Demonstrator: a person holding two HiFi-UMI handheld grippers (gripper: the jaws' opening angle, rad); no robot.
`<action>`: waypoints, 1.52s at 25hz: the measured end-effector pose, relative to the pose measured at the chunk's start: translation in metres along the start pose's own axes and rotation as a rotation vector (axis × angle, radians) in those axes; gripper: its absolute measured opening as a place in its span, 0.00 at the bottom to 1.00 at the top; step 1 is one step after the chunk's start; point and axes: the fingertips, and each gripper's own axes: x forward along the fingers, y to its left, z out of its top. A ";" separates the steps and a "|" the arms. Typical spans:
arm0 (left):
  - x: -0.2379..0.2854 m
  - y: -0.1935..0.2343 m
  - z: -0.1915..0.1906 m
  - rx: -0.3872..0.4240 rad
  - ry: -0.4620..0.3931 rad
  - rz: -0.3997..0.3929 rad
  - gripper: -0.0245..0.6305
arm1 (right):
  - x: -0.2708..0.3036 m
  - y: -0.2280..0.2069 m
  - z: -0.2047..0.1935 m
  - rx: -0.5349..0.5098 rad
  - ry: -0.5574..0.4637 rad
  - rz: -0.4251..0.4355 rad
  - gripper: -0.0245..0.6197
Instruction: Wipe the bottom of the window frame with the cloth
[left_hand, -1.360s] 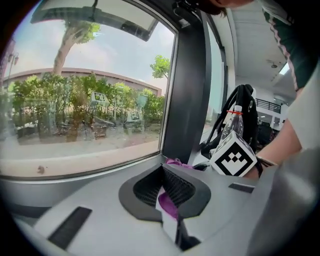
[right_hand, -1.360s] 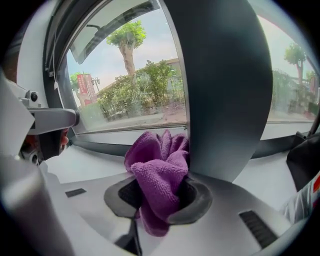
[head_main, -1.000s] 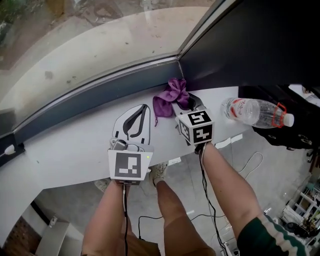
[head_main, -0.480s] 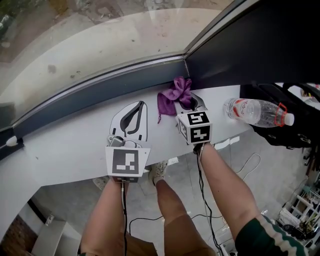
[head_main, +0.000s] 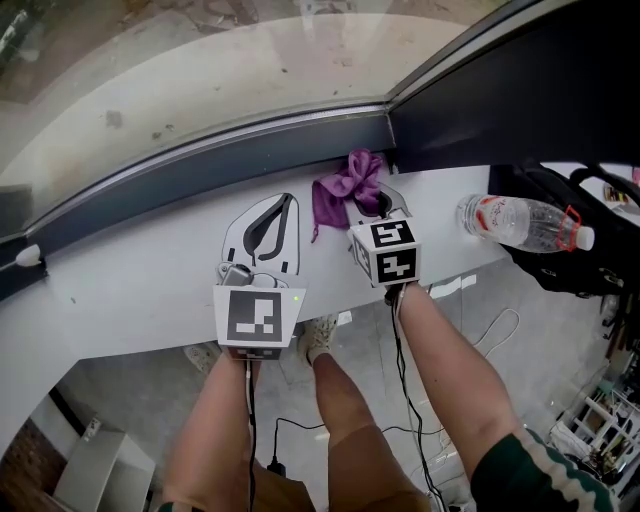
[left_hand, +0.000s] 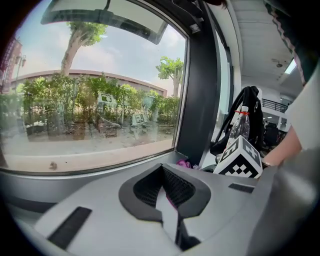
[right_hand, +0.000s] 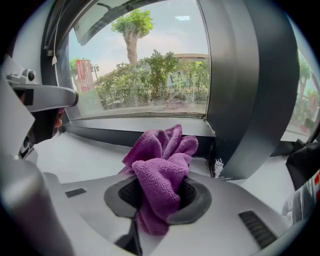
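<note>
Right gripper clamped on bunched purple cloth, folds spilling up and forward past the dark pads. Left gripper closed, tips together, nothing pinched between. Both low over the white sill, side by side and a little apart, each held from below by a bare forearm. Cloth up at the corner, just beside the dark bottom rail of the window frame where it meets the dark upright post; contact with the rail impossible to tell. Further right on the sill, a clear water bottle lying on its side, next to a black bag.
</note>
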 end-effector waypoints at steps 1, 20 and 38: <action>-0.002 0.001 0.000 -0.010 -0.003 0.001 0.05 | 0.000 0.002 0.000 0.002 -0.001 -0.004 0.21; -0.046 0.060 -0.023 0.023 0.040 0.066 0.05 | 0.018 0.075 0.009 -0.016 0.029 0.012 0.21; -0.087 0.106 -0.044 0.020 0.036 0.069 0.05 | 0.034 0.147 0.017 -0.039 0.021 0.018 0.21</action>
